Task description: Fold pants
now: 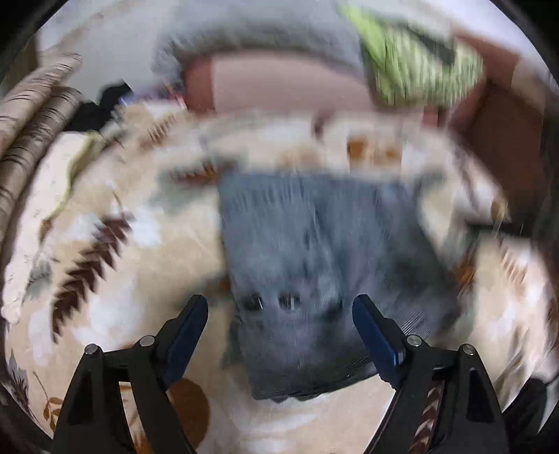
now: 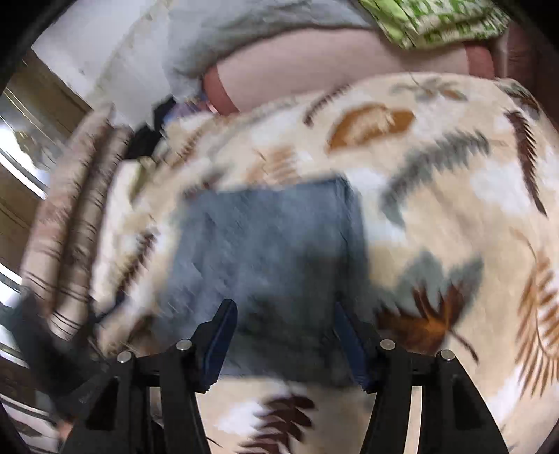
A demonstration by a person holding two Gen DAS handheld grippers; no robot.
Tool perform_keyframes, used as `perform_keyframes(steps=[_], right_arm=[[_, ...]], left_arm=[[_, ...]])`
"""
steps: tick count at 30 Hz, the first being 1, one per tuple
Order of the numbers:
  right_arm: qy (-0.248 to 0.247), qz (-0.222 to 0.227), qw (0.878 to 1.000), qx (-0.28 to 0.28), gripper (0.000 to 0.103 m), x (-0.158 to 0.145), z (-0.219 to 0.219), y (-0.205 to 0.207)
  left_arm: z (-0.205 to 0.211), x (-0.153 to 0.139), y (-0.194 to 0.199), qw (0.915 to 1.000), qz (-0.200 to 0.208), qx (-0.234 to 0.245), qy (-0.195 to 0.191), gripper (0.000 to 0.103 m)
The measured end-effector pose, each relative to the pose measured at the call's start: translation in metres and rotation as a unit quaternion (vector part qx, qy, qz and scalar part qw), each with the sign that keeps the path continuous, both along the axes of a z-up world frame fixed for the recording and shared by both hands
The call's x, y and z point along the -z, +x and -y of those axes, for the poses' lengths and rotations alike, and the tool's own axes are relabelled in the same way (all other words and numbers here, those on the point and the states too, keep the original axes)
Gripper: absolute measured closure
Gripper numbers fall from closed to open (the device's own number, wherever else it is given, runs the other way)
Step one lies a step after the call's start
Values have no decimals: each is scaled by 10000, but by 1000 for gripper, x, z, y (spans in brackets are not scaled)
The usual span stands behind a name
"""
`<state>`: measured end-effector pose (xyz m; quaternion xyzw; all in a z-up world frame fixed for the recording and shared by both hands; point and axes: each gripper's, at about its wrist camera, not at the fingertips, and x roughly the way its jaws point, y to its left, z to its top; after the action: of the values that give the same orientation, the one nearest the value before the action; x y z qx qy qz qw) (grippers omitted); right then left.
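The blue-grey pants [image 1: 314, 265] lie folded into a compact rectangle on a leaf-patterned blanket [image 1: 115, 265]. They also show in the right wrist view [image 2: 265, 251]. My left gripper [image 1: 279, 307] is open and empty, its fingers spread above the near edge of the pants. My right gripper [image 2: 283, 317] is open and empty, its jaws apart over the near edge of the pants. Both views are blurred by motion.
The blanket [image 2: 436, 209] covers a bed. A green patterned cloth [image 1: 419, 63] and a grey cloth [image 1: 251, 31] lie on a pinkish sofa [image 1: 290, 87] at the back. Striped curtains [image 1: 28, 132] hang at the left. A dark item [image 1: 101, 104] lies by the far left blanket edge.
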<state>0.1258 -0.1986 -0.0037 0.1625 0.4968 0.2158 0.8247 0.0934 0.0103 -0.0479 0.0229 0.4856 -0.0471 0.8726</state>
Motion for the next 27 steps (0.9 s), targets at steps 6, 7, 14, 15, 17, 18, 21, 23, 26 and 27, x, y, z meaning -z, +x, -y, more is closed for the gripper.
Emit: perform_keyframes(steps=[6,7,14,15,17,18,21,23,26,27], right_arm=[[1257,-257,9910,-371,41,-2,-28,71],[1313,-340,9900,-385,41,5,-31,80],[1109,-1317,9838,491,39,85,-10,110],[845,-1267,9872,469,39,79,-12,106],[587,-1084,9918,335,39,58,-13,88],[700,-989,9923,244,39,49,-11,77],[871,-810,9929,-57,36,30,-11,38],[1203,-823,9890,-245,33,30,-10,6],[956,-1288,9870,83,18,80,2,-20],[999,-1348,9857,155,23,97,6,-23]], left_arm=[[6,14,-1,9999,27,59,96,17],[4,15,1,10000,13,66,64,17],[5,24,4,10000,-44,24,-2,15],[5,24,5,10000,-67,26,11,15],[1,18,5,10000,-54,3,-72,15],[-1,13,4,9999,-24,-28,-129,15],[-13,-7,-9,9991,251,-128,-324,16],[-23,-16,-20,9981,425,-259,-351,16],[-27,-3,-21,9986,184,-394,-294,15],[-20,13,-17,9993,-174,-288,-161,15]])
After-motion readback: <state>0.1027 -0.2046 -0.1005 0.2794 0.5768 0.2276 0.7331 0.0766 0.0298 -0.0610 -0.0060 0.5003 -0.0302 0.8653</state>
